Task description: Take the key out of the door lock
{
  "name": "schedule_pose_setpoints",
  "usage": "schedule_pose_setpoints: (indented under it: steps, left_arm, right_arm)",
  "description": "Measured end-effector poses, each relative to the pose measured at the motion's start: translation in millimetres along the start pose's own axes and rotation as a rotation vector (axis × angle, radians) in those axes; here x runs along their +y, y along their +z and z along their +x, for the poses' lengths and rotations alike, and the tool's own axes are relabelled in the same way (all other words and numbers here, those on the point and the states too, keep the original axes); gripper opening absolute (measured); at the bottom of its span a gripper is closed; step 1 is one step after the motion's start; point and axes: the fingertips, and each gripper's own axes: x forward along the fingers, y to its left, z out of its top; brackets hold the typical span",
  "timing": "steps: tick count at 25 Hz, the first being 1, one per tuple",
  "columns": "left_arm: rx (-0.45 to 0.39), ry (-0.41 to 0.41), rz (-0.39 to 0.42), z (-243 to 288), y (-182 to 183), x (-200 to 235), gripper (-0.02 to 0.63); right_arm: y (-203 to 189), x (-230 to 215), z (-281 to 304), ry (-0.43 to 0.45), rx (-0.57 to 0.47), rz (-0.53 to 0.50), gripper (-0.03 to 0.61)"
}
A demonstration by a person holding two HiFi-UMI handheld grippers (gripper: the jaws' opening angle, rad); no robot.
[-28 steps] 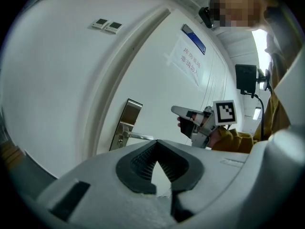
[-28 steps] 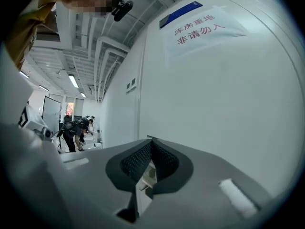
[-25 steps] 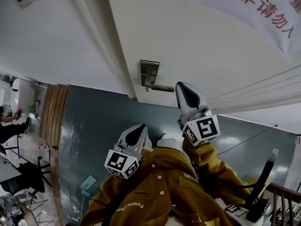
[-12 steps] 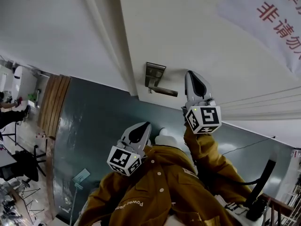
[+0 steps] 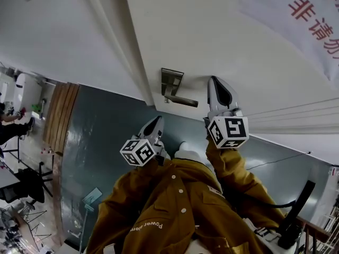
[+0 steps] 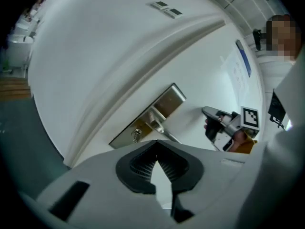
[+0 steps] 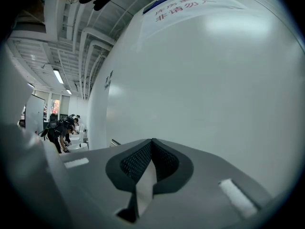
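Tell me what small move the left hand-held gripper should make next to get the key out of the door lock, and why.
Probably open the left hand-held gripper first. Its jaws are pressed together with nothing between them, and the key sits in the lock plate ahead of the tips, apart from them. Shut jaws could not close around it.
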Motion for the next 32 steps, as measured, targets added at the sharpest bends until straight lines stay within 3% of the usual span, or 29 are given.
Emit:
schedule_pose_setpoints:
  steps: [1,2,7,10,15,22,24,32]
  left_arm:
    - [-0.006,0.009,-0.062,8,-4,11,0.027]
    - [-0.006,0.009,-0.132,16,-9,21,0.196]
    - [-0.063,-0.036,-0.421,51,-21,54,0.191]
    - [-0.098,-0.074,-0.510,67,-22,65,0.165]
    - [-0.161,-0.155,-0.578,85,-8,62,0.136]
    - [-0.166,-0.184,-0.610,101,-2,58,0.028]
    - [-0.172,-0.204,-0.622,99,3,52,0.025]
    - [-0.121,-0.124,-0.607,95,-5,61,0.025]
  right_arm:
    - [0,-1,0,-0.002,0.000,0.003,0.005]
    - [0,-2,-1,-0.003,0.000,0.005,0.006]
    - [1,-4,-1,-0.003,-0.003,0.008,0.006]
    - [1,-6,-1,-0.006,-0.002,0.010,0.006]
    - [3,-6,-2,-0.005,-0.002,0.015,0.006]
    - [2,-8,0,-0.005,0.003,0.012,0.006]
    - [2,-6,-1,-0.006,0.008,0.003,0.005]
    - [1,-7,-2,-0.013,0.016,-0.016,0.005]
